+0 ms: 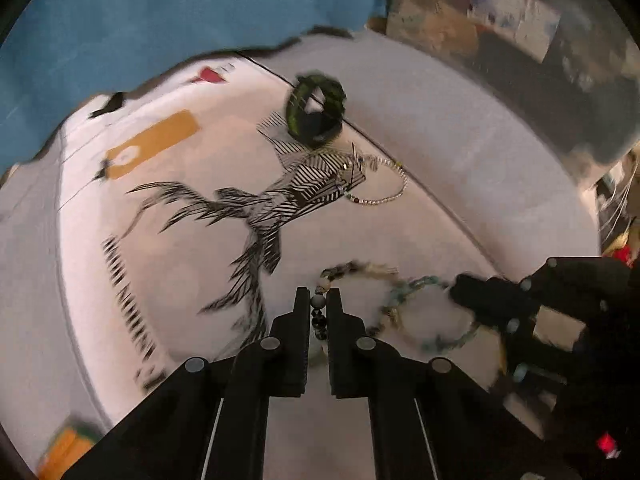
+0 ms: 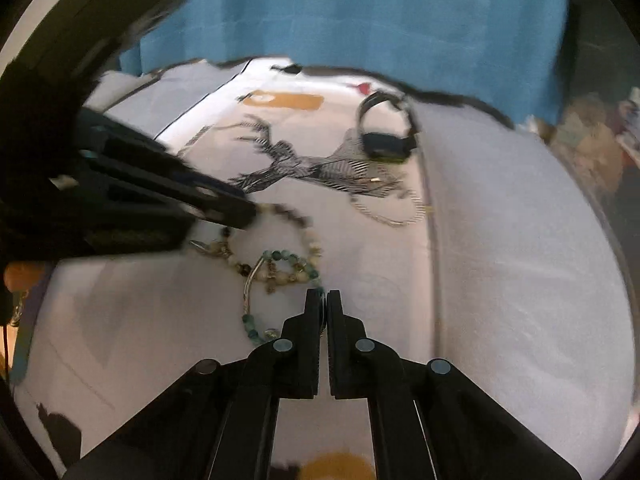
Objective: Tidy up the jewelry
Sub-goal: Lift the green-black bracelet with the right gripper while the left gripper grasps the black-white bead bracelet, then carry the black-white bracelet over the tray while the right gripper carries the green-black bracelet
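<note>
My left gripper (image 1: 319, 300) is shut on a bracelet of pale and dark beads (image 1: 352, 269); it also shows in the right wrist view (image 2: 280, 216), where the left gripper (image 2: 248, 216) comes in from the left. My right gripper (image 2: 324, 300) is shut on a teal and cream beaded bracelet (image 2: 288, 266), seen in the left wrist view (image 1: 416, 284) tangled with the first. The right gripper (image 1: 456, 288) enters the left wrist view from the right. Both are just above a white printed cloth (image 2: 500, 240).
A black and green band (image 1: 316, 110) and a thin pearl bracelet (image 1: 384, 192) lie farther back on the cloth (image 1: 460, 128); in the right wrist view the band (image 2: 386, 136) and the thin bracelet (image 2: 396, 212) show again. A blue curtain (image 2: 340, 12) hangs behind. Clutter stands at the right (image 1: 500, 20).
</note>
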Available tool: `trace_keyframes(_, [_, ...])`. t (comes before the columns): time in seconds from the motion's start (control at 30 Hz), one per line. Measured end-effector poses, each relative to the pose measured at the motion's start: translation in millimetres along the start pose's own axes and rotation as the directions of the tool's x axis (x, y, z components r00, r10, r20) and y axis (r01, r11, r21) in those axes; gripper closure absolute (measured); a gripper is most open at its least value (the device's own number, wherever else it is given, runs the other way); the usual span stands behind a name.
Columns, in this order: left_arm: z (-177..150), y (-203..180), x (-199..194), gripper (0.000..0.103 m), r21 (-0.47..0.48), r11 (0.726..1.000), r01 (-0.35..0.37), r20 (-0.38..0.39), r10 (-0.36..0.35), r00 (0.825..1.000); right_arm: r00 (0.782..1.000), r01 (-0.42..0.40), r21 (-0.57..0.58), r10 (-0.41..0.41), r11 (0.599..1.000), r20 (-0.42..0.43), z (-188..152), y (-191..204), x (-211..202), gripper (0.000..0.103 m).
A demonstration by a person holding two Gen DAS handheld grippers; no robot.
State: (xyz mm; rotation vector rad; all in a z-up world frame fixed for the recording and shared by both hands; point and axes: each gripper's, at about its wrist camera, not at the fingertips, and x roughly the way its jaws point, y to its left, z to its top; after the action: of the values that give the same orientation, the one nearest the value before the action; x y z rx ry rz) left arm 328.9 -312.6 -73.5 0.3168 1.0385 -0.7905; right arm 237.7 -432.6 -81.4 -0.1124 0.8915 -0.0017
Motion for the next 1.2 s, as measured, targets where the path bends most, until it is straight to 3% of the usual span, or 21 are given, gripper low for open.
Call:
trace_keyframes(0.27, [-43.9, -8.2, -117.1, 0.097, -0.042, 0.999, -0.033, 0.151, 0.039, 0.988, 0.994, 0.066, 0.016, -0.068, 0.998, 0.084, -3.9, 1.9, -77.9, 0.100])
trace_keyframes(0.5, [-117.4, -27.0, -191.3, 0.097, -0.109, 0.990, -0.092, 0.210, 0.113, 0.971, 0.993, 0.046, 0.021, -0.048, 0.999, 0.112, -20.7, 37.6, -135.5, 0.100])
trace_keyframes(0.97, [-263.2, -49.4, -260.2, 0.097, -0.241, 0.953, -0.185, 0.215, 0.238, 0.947, 0.991, -0.082, -0.095, 0.092, 0.992, 0.101, -90.9, 162.6, -216.8, 0.100])
trace_keyframes(1.2, [-301.9, -45.6, -282.2, 0.097, -0.283, 0.939, -0.196, 0.237, 0.266, 0.934, 0.987, -0.127, -0.159, 0.140, 0.979, 0.076, -105.9, 207.4, -227.4, 0.100])
